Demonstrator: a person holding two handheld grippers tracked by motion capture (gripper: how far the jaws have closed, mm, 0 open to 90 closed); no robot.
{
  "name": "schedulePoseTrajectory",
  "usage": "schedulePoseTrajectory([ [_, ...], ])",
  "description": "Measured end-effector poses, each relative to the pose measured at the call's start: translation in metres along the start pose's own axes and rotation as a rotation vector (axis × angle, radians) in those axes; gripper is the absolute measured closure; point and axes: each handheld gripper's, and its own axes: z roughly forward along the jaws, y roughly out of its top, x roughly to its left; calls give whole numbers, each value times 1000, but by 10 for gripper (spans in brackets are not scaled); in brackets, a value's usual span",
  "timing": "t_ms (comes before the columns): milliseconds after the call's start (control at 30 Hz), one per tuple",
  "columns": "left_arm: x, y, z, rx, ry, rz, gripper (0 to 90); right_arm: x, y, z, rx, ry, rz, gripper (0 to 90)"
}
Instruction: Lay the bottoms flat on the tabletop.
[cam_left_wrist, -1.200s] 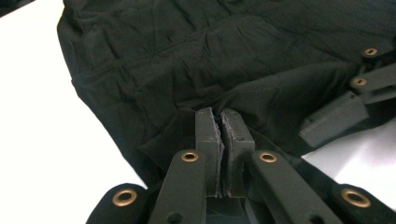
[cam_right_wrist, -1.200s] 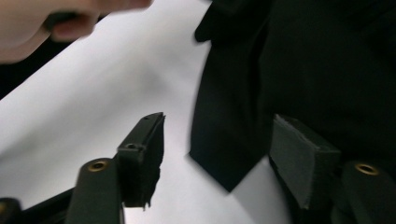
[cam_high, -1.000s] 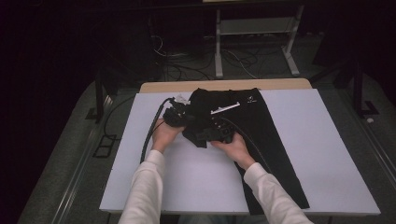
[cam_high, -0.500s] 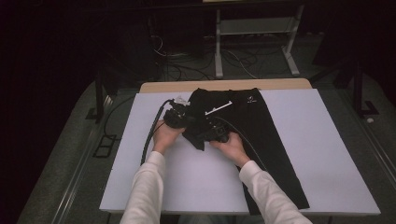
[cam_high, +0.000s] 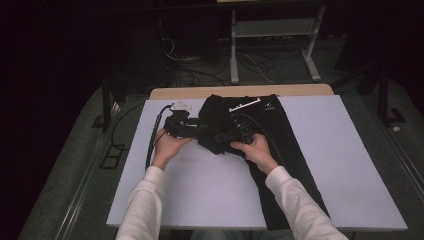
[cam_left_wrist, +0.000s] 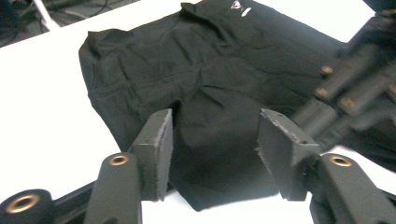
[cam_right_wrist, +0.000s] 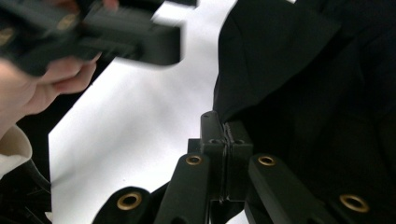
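Note:
A black garment (cam_high: 285, 135) lies lengthwise on the white table (cam_high: 345, 150), its near-left part folded over into a bunch. My left gripper (cam_high: 194, 131) is at the bunch's left edge. In the left gripper view this gripper (cam_left_wrist: 215, 126) is open; its jaws have just been opening, and the folded cloth (cam_left_wrist: 205, 65) sits beyond and below the pads, untouched. My right gripper (cam_high: 229, 136) is on the bunch's near side. In the right gripper view it (cam_right_wrist: 226, 128) is shut on a pinched edge of the garment (cam_right_wrist: 317, 93), with the left gripper (cam_right_wrist: 121, 32) blurred above.
White tabletop stretches to the left (cam_high: 200, 190) and right of the garment. A black cable (cam_high: 152, 135) trails from the left gripper over the table's left side. Behind the table stand a metal frame (cam_high: 272, 30) and floor cables.
Both hands have lifted a little and shifted towards the back of the table. The bunched fold of the garment has moved with them.

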Motion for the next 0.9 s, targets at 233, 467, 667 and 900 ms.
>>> schedulePoseTrajectory([
  [233,-24,-13,-10,-18,-34,24,383,11,9,-6,-24,12,-12,876],
  [467,-47,-17,-4,-3,-48,36,344,28,23,-11,-42,16,-28,876],
  [667,-59,-18,-3,30,-3,-4,323,40,30,-6,-49,14,-45,876],
  [900,-51,-22,0,74,23,-74,591,48,30,3,-35,48,-43,874],
])
